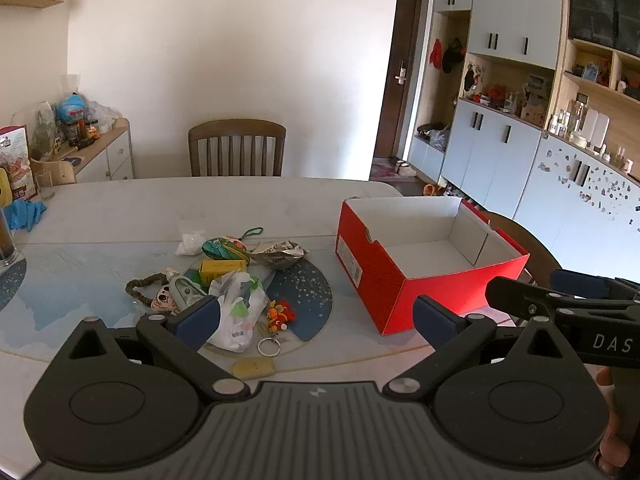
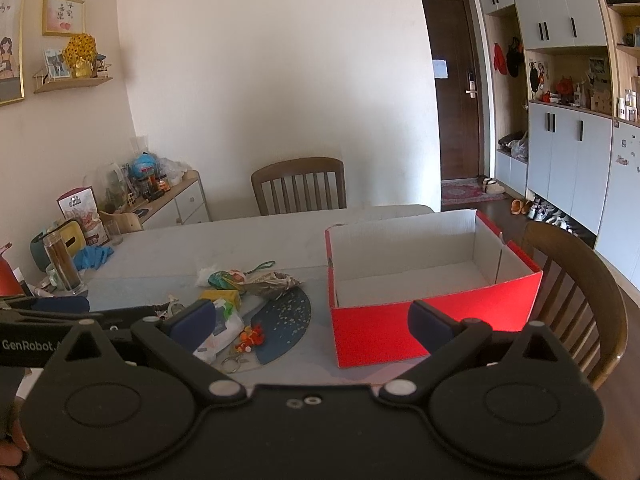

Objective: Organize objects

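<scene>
A pile of small clutter lies on the table: a white plastic bag (image 1: 236, 312), a yellow box (image 1: 222, 269), a crumpled silver wrapper (image 1: 280, 254), an orange charm with key ring (image 1: 280, 316) and a brown bracelet (image 1: 144, 286). An empty red shoebox (image 1: 404, 280) with white inside stands to the right; it also shows in the right wrist view (image 2: 400, 320). My left gripper (image 1: 316, 316) is open and empty, above the table's near edge, between pile and box. My right gripper (image 2: 312, 320) is open and empty, before the box's near wall.
A wooden chair (image 1: 237, 148) stands at the table's far side and another chair (image 2: 576, 280) at the right end. Blue gloves (image 1: 24, 214) and a glass jar (image 2: 64, 268) sit at the table's left. A sideboard with clutter (image 2: 160, 196) stands behind.
</scene>
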{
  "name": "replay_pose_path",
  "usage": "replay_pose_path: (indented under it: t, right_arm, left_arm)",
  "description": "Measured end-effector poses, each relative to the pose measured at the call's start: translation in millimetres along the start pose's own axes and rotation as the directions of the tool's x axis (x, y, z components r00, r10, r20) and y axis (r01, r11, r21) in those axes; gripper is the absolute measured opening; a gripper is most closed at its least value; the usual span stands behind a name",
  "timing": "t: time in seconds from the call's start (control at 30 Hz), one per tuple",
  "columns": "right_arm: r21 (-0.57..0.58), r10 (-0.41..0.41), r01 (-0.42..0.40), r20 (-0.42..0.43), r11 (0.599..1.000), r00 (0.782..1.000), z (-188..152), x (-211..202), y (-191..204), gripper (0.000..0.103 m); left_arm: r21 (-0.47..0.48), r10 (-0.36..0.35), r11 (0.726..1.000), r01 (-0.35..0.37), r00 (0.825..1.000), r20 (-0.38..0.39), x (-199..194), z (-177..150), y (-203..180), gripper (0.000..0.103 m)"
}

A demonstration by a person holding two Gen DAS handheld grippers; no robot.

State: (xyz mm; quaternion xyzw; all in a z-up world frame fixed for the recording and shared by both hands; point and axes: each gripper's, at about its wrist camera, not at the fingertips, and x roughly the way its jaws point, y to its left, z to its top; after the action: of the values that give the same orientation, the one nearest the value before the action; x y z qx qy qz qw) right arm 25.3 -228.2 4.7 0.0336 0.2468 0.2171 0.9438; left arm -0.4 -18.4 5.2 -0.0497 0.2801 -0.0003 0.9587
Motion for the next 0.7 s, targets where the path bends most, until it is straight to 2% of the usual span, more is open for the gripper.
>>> replay_pose_path:
  t: [0.43, 0.7]
  right_arm:
    - [-0.002, 0.021, -0.021, -0.002, 1.0, 1.0, -3.9, 6.0, -6.2, 0.102]
    - [-0.005, 0.025, -0.025, -0.025, 1.0, 0.999, -4.6, 21.0, 0.5, 0.102]
  left_arm:
    - [-0.012, 0.02, 1.0, -0.02, 1.0, 0.0, -0.2, -0.8, -2.3, 0.103]
    - [-0.012, 0.031, 0.999, -0.031, 0.999, -0.012, 9.4, 0.1, 9.0, 0.103]
